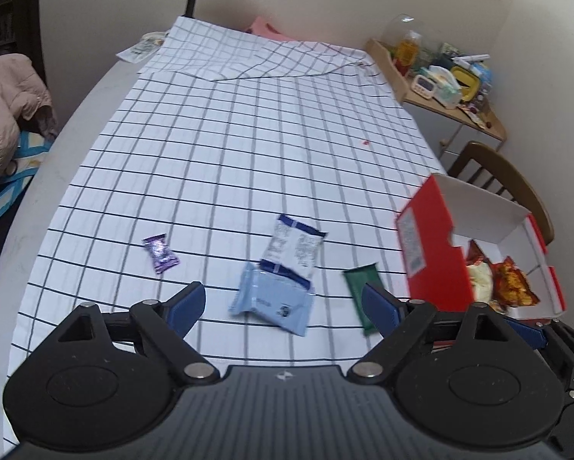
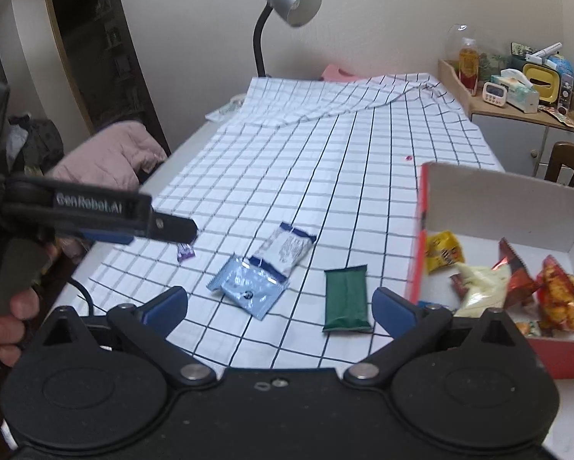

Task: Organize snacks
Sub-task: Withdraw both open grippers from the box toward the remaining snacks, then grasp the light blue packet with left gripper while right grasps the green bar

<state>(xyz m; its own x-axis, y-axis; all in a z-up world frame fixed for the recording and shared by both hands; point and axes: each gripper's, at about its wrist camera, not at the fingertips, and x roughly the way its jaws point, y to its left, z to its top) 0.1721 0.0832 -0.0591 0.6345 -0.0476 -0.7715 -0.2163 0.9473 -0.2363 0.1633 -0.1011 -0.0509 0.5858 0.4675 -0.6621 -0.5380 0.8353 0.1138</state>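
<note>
Hovering wide apart, both tongs (image 1: 283, 303) (image 2: 279, 306) overlook loose snack packets (image 2: 248, 287).

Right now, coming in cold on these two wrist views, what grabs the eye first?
The red box at the right edge of the checked tablecloth, open and already holding several snack packets. Then four loose wrappers on the cloth to its left: a green bar nearest the box, a pale blue packet overlapped by a white-and-navy one, and a small purple candy farthest left.
</note>
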